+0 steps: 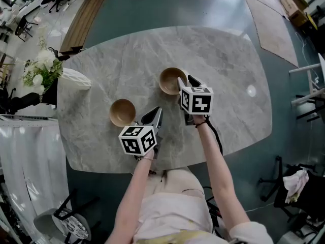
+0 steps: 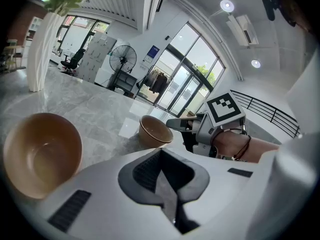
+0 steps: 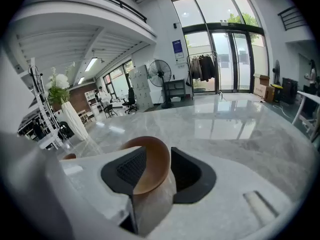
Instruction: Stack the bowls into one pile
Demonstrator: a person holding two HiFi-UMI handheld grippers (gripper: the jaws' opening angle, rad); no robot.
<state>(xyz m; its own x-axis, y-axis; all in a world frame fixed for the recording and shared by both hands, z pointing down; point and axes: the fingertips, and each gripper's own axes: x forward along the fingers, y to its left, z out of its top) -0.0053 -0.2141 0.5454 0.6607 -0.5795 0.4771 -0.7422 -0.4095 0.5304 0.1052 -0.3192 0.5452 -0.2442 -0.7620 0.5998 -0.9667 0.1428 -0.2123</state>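
**A:** What sort of room is it?

**B:** A big, bright hall with a teal floor point(image 1: 203, 4), tall glass doors point(image 3: 225, 39) and a railed upper level. One standing fan point(image 3: 159, 74) and one clothes rack point(image 3: 202, 66) stand by the doors. Desks and office chairs sit further back.

**A:** And the surface?

**B:** One counter point(image 1: 228, 75), a grey marble-look slab with rounded corners. It is polished enough to mirror the doors, and most of it is bare.

**A:** What's on it, counted?

**B:** One white vase point(image 1: 75, 79) holding white flowers, near the counter's left edge in the head view and well apart from the rest. Then two tan bowls, both upright with their mouths up. Each stands directly on the counter, near the other but not touching it, so nothing is stacked yet.

**A:** Where is each one?

**B:** The far bowl point(image 1: 171, 80) sits toward the middle of the counter. The near bowl point(image 1: 122, 112) is closer to the person and further left.

**A:** And the claws?

**B:** Two. The right claw point(image 1: 186, 81) is spread wide, with the far bowl's right-hand rim standing between its pads. I can't tell whether that rim touches a pad. The left claw point(image 1: 154, 115) is pressed together with nothing in it. Its tip is just beside the near bowl, clear of it.
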